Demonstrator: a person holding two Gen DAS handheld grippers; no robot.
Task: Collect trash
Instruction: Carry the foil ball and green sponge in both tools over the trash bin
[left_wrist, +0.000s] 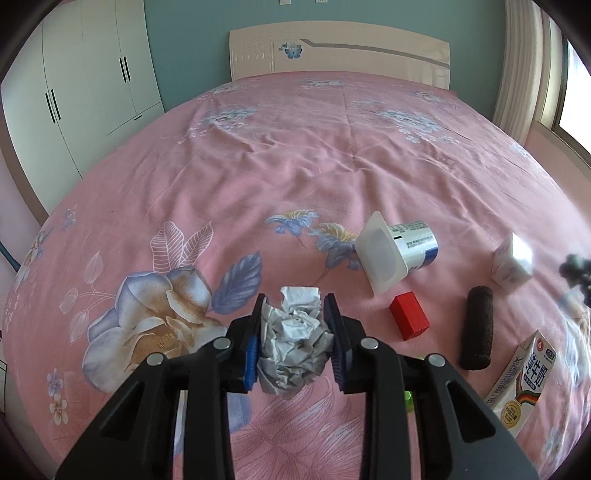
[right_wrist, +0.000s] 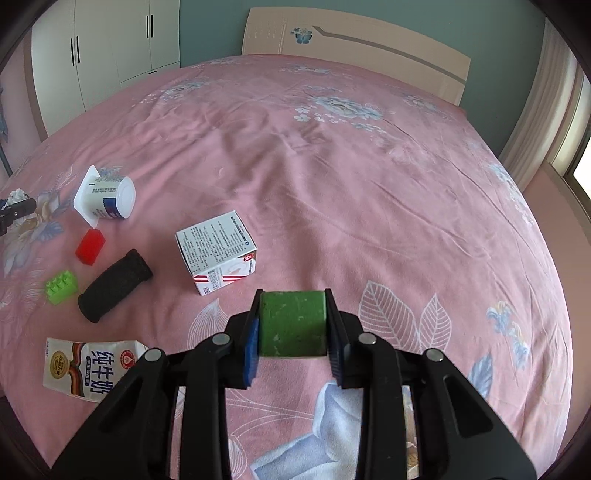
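My left gripper (left_wrist: 294, 314) is shut on a crumpled ball of white paper (left_wrist: 293, 339), held just above the pink floral bedspread (left_wrist: 258, 166). My right gripper (right_wrist: 292, 308) is shut on a green block (right_wrist: 292, 325), its blue pads pressing both sides. On the bed lie a tipped white yogurt cup (left_wrist: 397, 249) (right_wrist: 107, 199), a flattened milk carton (left_wrist: 524, 380) (right_wrist: 90, 365) and a small white printed box (right_wrist: 218, 251) (left_wrist: 513, 264). The left gripper's tip (right_wrist: 14, 208) shows with the paper at the far left edge of the right wrist view.
A red block (left_wrist: 409, 320) (right_wrist: 90, 245), a black foam roll (left_wrist: 477, 326) (right_wrist: 114, 291) and a green toy brick (right_wrist: 61, 286) lie among the trash. A headboard (left_wrist: 340, 55) stands at the far end, white wardrobes (left_wrist: 74, 81) at the left, a window at the right.
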